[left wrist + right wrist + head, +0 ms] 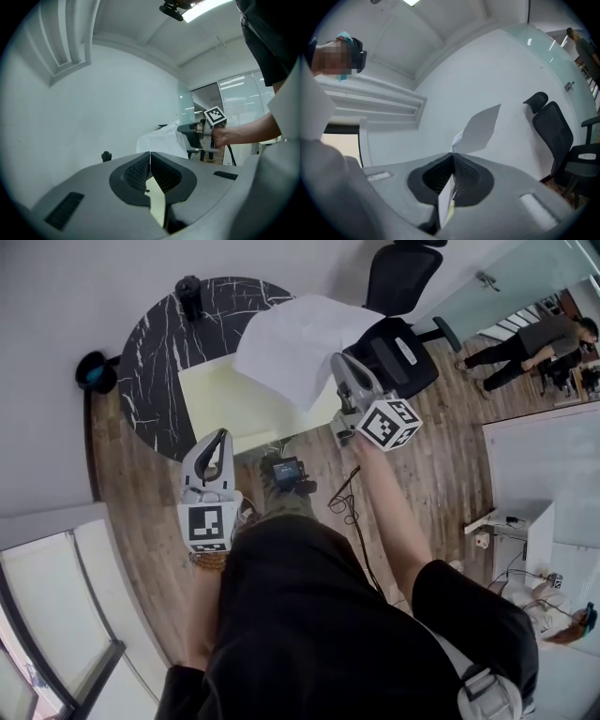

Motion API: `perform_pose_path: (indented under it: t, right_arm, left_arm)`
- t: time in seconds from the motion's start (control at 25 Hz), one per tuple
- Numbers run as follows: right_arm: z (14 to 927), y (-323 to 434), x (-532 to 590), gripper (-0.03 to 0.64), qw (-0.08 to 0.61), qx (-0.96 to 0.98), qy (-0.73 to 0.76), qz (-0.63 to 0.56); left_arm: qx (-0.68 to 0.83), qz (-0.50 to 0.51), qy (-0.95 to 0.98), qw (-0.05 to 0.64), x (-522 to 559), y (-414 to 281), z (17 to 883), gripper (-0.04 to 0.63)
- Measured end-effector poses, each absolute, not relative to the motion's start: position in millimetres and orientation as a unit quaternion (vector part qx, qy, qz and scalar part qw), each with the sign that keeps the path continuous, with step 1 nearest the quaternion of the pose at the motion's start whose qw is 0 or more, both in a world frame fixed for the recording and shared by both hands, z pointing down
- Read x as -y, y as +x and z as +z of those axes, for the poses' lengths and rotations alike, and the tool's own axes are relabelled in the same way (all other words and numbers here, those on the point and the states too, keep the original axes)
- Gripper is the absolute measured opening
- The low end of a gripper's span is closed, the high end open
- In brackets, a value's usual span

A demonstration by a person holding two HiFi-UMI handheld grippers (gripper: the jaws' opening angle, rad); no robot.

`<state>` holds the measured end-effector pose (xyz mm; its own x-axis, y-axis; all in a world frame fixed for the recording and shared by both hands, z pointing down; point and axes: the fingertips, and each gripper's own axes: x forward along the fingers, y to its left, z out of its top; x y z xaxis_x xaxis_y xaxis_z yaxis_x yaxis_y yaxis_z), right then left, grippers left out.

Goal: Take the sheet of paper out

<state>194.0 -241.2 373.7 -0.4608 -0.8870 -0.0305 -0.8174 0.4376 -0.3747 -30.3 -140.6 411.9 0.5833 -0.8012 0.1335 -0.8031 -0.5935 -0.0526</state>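
Note:
A white sheet of paper (298, 341) hangs in the air over the round black marble table (155, 352), and my right gripper (339, 359) is shut on its near right edge. In the right gripper view the sheet (480, 127) sticks up past the closed jaws of the right gripper (453, 154). A pale yellow folder (239, 404) lies on the table under the sheet. My left gripper (223, 433) is at the folder's near edge, jaws together. In the left gripper view a thin yellow strip (157, 206) shows between the closed jaws of the left gripper (150, 153).
A black office chair (401, 345) stands right behind the right gripper. A small black object (189, 294) sits at the table's far side. A black and teal round thing (94, 371) lies left of the table. A small device (286, 472) with cables lies on the wooden floor.

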Motion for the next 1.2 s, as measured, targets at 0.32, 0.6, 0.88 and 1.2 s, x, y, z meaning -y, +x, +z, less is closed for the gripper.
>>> perform_pose_path:
  t: [0.32, 0.6, 0.88, 1.2]
  right_arm:
    - [316, 172, 222, -0.002, 0.136, -0.855, -0.489, -0.112]
    - [283, 155, 206, -0.002, 0.142, -0.856, -0.491, -0.07]
    - [248, 135, 189, -0.002, 0.132, -0.863, -0.488, -0.001]
    - [243, 116, 167, -0.002, 0.109, -0.862, -0.492, 0.05]
  left_arm:
    - [0.463, 0.06, 0.884, 0.003, 141, -32, 401, 0.002]
    - [0.47, 0.045, 0.881, -0.007, 141, -32, 379, 0.002]
    - [0.482, 0.039, 0.875, -0.01, 141, -36, 368, 0.002]
    - [0.501, 0.031, 0.865, -0.002, 135, -47, 358, 0.002]
